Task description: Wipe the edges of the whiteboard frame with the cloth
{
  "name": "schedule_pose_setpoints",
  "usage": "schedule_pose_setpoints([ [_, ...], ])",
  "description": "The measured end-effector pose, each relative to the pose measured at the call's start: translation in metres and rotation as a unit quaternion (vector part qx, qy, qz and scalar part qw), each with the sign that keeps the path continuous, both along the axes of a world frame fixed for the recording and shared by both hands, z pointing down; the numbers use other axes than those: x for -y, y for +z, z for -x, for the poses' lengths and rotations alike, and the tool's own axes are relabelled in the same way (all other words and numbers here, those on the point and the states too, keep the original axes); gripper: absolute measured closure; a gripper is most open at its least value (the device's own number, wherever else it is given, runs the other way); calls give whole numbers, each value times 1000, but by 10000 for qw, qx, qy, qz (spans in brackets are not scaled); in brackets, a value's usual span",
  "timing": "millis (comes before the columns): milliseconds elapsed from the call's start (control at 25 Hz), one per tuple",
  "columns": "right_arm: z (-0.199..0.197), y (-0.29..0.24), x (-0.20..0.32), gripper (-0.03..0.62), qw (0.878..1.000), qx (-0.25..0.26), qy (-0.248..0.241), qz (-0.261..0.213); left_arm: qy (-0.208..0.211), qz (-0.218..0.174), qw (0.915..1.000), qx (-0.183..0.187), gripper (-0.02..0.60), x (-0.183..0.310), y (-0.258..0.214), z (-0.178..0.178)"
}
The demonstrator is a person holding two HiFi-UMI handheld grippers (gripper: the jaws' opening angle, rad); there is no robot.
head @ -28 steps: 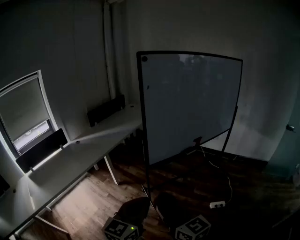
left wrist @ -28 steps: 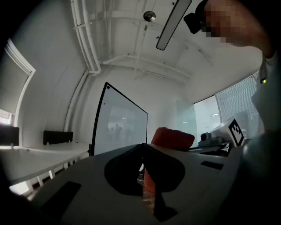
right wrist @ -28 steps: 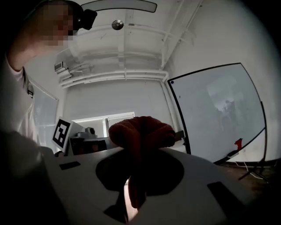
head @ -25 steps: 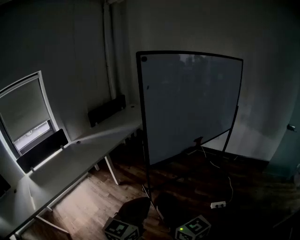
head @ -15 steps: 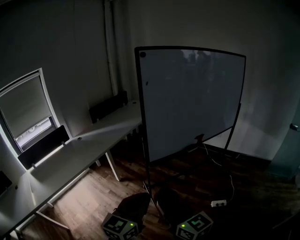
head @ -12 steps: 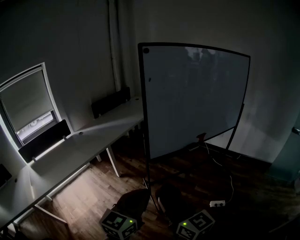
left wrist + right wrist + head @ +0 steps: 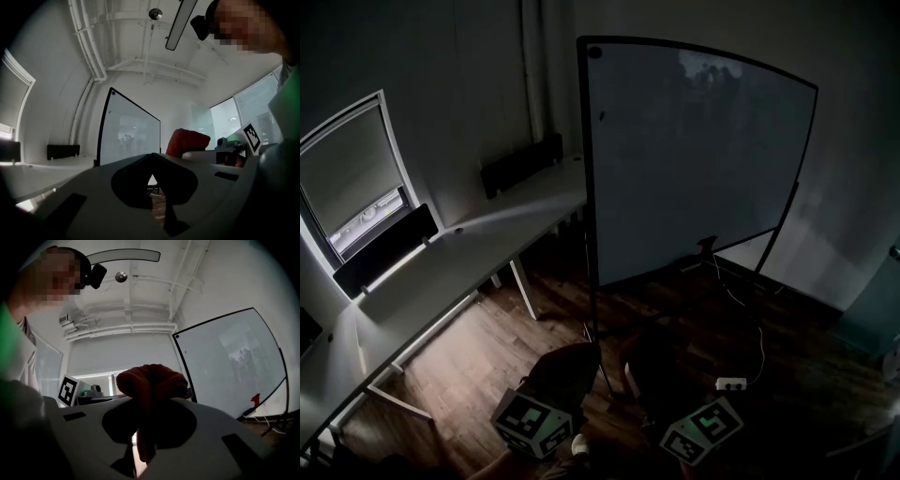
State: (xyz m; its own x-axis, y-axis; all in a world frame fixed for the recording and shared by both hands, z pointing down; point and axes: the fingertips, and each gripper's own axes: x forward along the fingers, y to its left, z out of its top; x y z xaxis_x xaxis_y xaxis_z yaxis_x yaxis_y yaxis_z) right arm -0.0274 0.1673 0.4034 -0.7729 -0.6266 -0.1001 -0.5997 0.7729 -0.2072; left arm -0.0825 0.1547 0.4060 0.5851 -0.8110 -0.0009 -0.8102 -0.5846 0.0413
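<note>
The whiteboard point(image 7: 694, 159), pale with a thin black frame point(image 7: 586, 187), stands upright on the wooden floor ahead of me; it also shows as the whiteboard point(image 7: 129, 140) and the whiteboard point(image 7: 229, 362). My left gripper point(image 7: 570, 364) is low at the picture's bottom, short of the board's left post, shut with nothing in it point(image 7: 152, 157). Beside it my right gripper point(image 7: 649, 364) is shut on a bunched red cloth point(image 7: 151, 380), which bulges above the jaws. From the left gripper view the cloth point(image 7: 187, 142) shows to the right. In the dark head view the cloth is hard to make out.
A long white desk point(image 7: 459, 272) with black dividers point(image 7: 520, 164) runs along the left wall under a window point(image 7: 352, 178). A white power strip point(image 7: 730, 382) with its cable lies on the floor at right. A small red item point(image 7: 708, 244) sits by the board's foot.
The view has tipped down and drawn nearer: the whiteboard sits higher and larger in the picture. Both grippers' marker cubes have come further up into view.
</note>
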Motion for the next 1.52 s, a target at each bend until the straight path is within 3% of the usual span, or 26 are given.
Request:
schedule_pose_setpoints([
  [320, 25, -15, 62, 540, 9990, -297, 200, -252, 223, -263, 9994, 3, 574, 71, -11, 20],
  [600, 70, -44, 142, 540, 9972, -346, 378, -552, 365, -699, 9969, -38, 574, 152, -49, 55],
  [880, 100, -69, 203, 540, 9946, -427, 492, -812, 598, -822, 9948, -31, 574, 213, -70, 74],
  [1240, 102, -86, 260, 540, 9915, -575, 416, -1086, 751, -833, 9935, -178, 574, 265, -81, 68],
  [1520, 90, -134, 315, 540, 9804, -836, 90, -1784, 463, -1150, 9922, -115, 574, 319, -121, 58],
])
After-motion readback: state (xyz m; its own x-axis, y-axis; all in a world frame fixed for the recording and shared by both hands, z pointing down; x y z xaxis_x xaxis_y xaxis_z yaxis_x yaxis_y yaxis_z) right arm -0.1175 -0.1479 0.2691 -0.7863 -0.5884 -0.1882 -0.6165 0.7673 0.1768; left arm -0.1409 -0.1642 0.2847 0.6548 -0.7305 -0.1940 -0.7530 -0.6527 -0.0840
